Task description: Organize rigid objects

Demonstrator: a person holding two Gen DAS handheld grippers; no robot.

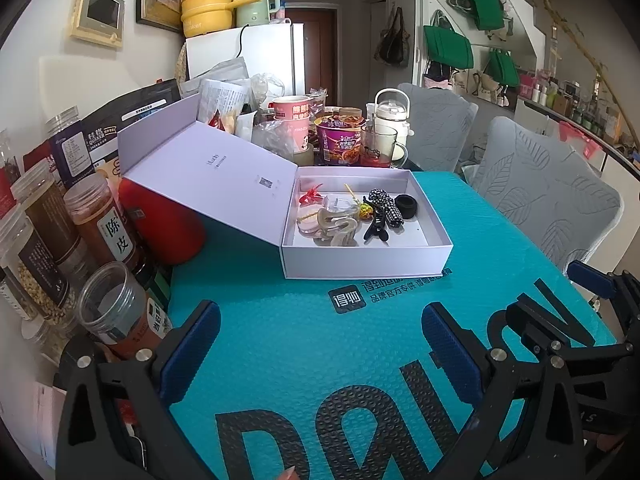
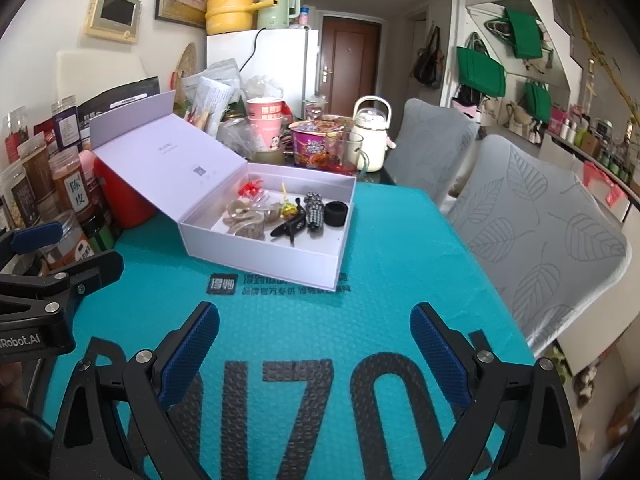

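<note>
Left wrist view showed the left gripper (image 1: 320, 344) spread wide and empty over the teal mat (image 1: 280, 320); the right gripper (image 2: 316, 352) likewise gaped, holding nothing. Beyond them, the white box (image 2: 256, 256) sat open, with hair clips (image 1: 340, 230) and a black hair tie (image 1: 407, 205) already inside. Sorting looked nearly done; the lid (image 1: 224, 176) remained unclosed.

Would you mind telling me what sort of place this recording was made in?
Most likely a lived-in flat's dining corner: a white fridge with a yellow pot on top, padded chairs, and a brown entrance door behind.
</note>
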